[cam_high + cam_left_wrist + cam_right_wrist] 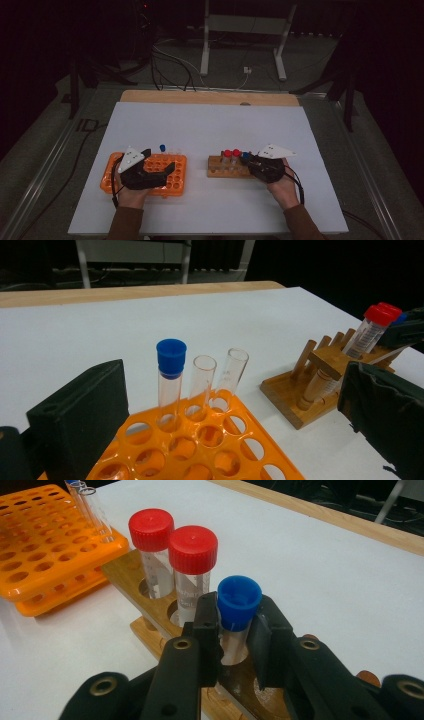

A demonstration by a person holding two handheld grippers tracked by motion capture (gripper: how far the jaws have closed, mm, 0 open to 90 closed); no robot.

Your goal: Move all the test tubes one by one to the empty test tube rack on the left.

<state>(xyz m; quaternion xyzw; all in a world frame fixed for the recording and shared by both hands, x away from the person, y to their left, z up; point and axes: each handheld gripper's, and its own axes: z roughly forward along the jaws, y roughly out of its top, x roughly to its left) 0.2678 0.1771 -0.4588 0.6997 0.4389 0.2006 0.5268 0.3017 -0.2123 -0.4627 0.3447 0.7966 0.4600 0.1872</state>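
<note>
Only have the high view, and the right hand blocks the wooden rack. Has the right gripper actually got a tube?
Observer: Yes. The right gripper is shut on the blue-capped tube, just under its cap; the tube stands in the wooden rack.
Operator: Left one holding anything?
Observer: No. The left gripper is open over the orange rack, gripping nothing.
Operator: What's in that rack?
Observer: Three tubes in a row: a capped tube and two uncapped tubes.
</note>
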